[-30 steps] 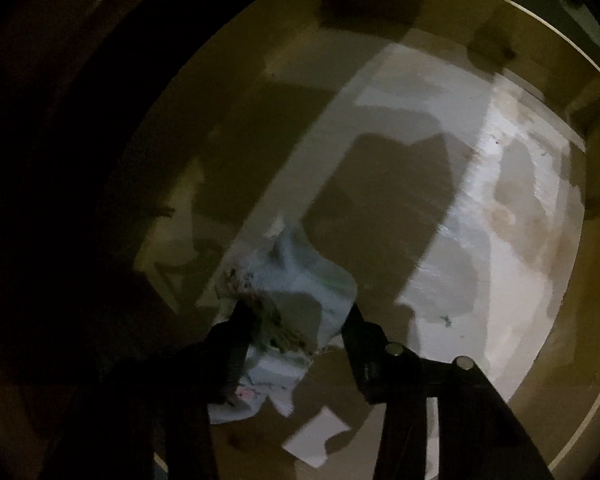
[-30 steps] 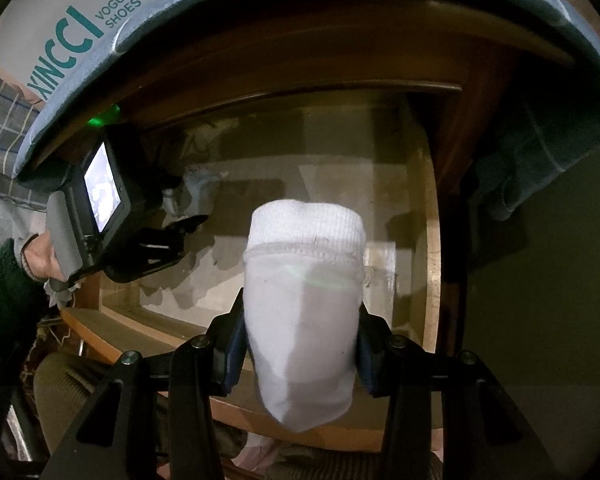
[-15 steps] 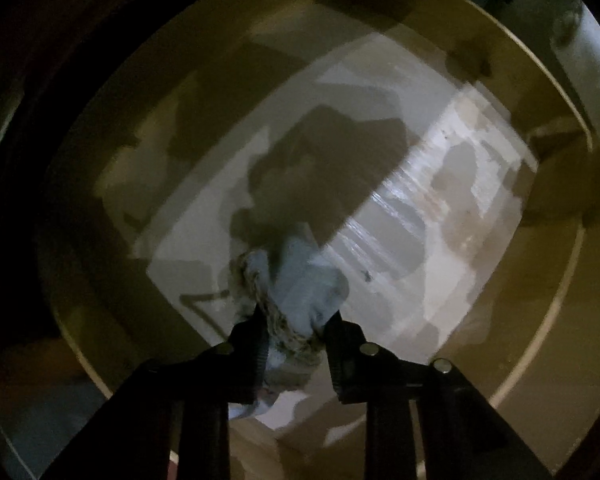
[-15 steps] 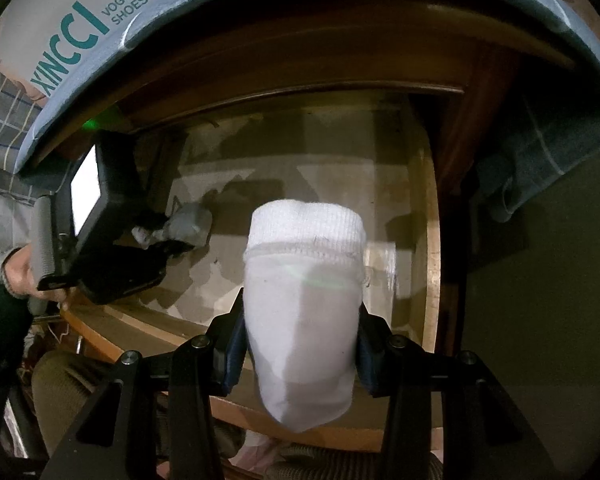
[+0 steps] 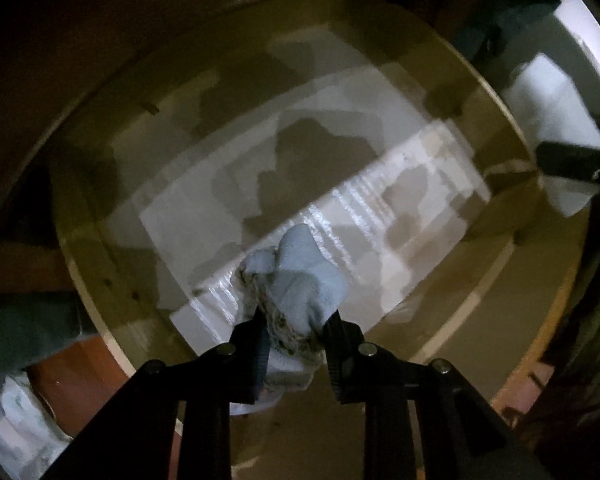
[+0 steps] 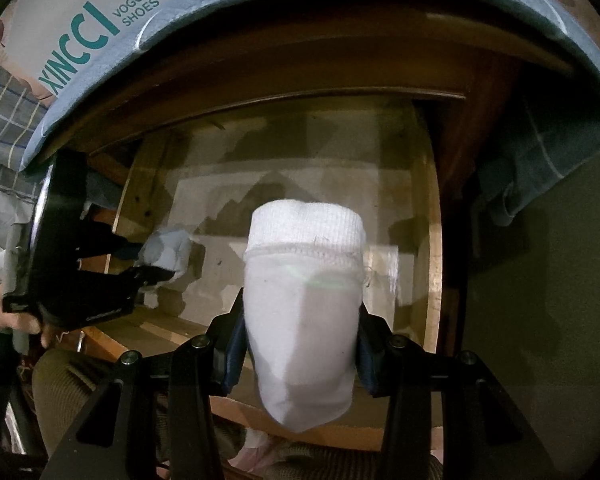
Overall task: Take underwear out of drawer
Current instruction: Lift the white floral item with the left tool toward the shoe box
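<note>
Underwear clamped in my left hand-held gripper, above the drawer floor.
Pale blue, bunched, frayed edge between the pads. My right hand-held gripper grips a white garment over the drawer's front edge.

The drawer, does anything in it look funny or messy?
Yes. The drawer's white paper lining looks torn and patchy, with bare wood showing through. The pale blue underwear hangs bunched in the left gripper, its edge looking frayed.
</note>
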Demonstrator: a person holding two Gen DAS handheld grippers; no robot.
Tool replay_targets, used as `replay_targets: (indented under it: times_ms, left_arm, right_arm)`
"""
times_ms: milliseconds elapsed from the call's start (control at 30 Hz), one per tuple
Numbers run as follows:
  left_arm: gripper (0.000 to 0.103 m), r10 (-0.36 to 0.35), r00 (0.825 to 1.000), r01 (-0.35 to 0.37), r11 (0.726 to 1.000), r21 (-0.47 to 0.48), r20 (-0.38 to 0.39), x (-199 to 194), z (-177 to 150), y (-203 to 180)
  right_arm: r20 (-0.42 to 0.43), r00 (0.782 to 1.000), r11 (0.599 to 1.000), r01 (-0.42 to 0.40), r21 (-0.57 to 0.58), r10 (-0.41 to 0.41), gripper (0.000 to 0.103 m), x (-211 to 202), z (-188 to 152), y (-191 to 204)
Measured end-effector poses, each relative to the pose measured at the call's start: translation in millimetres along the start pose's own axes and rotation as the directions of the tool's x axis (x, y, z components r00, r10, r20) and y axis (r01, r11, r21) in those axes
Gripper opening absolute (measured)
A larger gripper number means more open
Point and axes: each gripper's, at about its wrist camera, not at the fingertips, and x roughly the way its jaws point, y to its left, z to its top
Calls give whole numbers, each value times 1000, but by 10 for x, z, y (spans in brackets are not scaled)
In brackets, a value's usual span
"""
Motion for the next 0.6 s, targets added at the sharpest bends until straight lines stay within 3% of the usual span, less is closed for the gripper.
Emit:
replay_targets:
  times_ms: [300,600]
  left_arm:
    - [24,52,988,-33,991,-127,144,-454,-137,-246]
    - [24,122,952,-31,951,-309,281,-904,-319,-260]
  right_arm:
    - [8,1000,1000,22,-10,-22,42,-5,2,46]
    - [16,999,999,36,-17,-35,42,-10,-11,70]
